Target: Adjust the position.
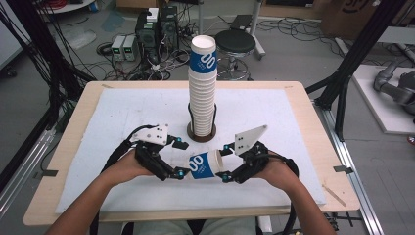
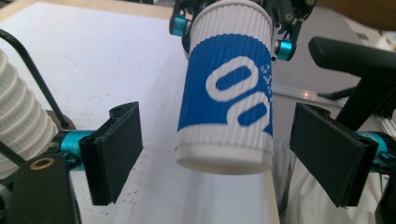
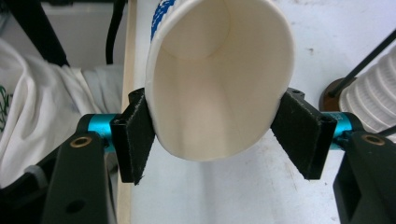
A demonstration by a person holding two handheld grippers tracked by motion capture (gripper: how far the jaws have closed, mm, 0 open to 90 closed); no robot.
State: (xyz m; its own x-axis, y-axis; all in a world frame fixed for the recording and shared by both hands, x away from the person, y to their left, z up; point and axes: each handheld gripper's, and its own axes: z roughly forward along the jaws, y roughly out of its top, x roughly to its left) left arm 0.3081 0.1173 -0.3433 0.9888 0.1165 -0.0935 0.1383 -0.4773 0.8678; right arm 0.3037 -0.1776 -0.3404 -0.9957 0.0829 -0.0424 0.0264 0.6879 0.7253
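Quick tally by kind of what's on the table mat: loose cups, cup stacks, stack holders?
Loose cup, held on its side in the right gripper: 1
Cup stack (too tightly nested to count singly): 1
Holder base under the stack: 1
Total: 3

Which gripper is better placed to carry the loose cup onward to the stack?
Right. The right gripper already squeezes the cup at its rim, while the left gripper stands open, pads clear of it, beside the stack.

cup (image 1: 205, 164): white, blue band | lying sideways, off the table | rim squeezed oval, seemingly
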